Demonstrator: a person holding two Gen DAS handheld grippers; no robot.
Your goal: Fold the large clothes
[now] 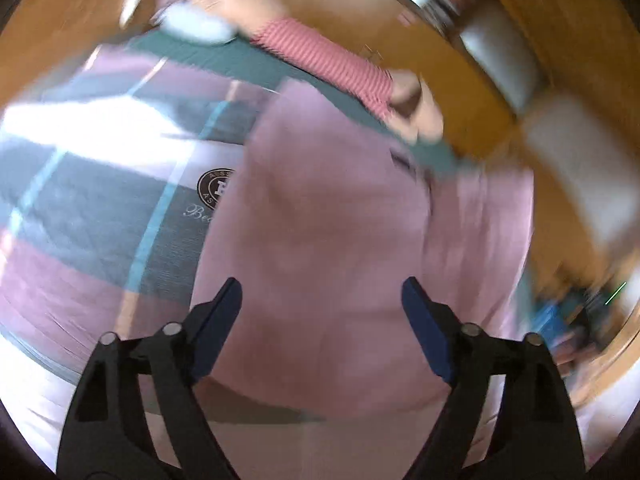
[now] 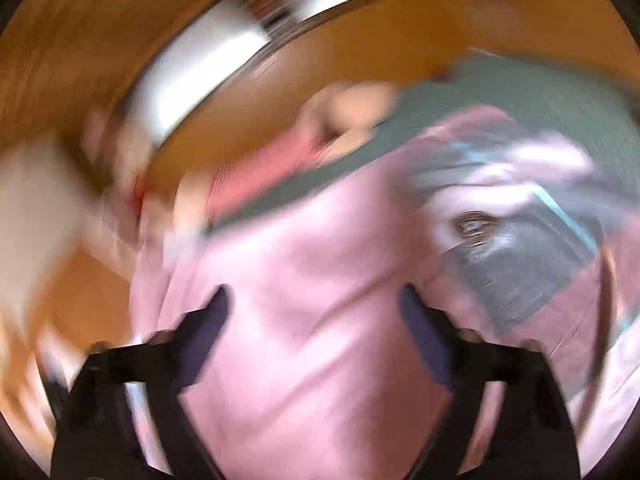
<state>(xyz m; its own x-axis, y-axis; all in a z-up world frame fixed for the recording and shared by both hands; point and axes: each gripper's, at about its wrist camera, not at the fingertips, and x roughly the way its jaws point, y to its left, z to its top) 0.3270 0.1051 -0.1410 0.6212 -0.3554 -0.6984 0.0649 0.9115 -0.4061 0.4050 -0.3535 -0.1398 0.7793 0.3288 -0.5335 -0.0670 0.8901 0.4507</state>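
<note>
Both claws, left gripper (image 1: 322, 300) and right gripper (image 2: 316, 308), hang wide open and empty over the pink garment (image 1: 320, 220) beside the round badge (image 1: 216, 188), likely soft, light, floppy cloth best pinched at an edge

– What colours has the garment (image 1: 320, 216)?
– Plain pink on the folded part; grey, pink and white blocks with thin turquoise lines beside it, plus a round dark brown badge (image 1: 216, 186).
– And the sleeve (image 1: 324, 60)?
– Red-and-white stripes, over a green mat (image 2: 500, 88) and orange-brown wood floor (image 1: 340, 12).

one pink garment (image 1: 320, 220) (logo partly covered), two hand-held grippers (image 1: 322, 300)
</note>
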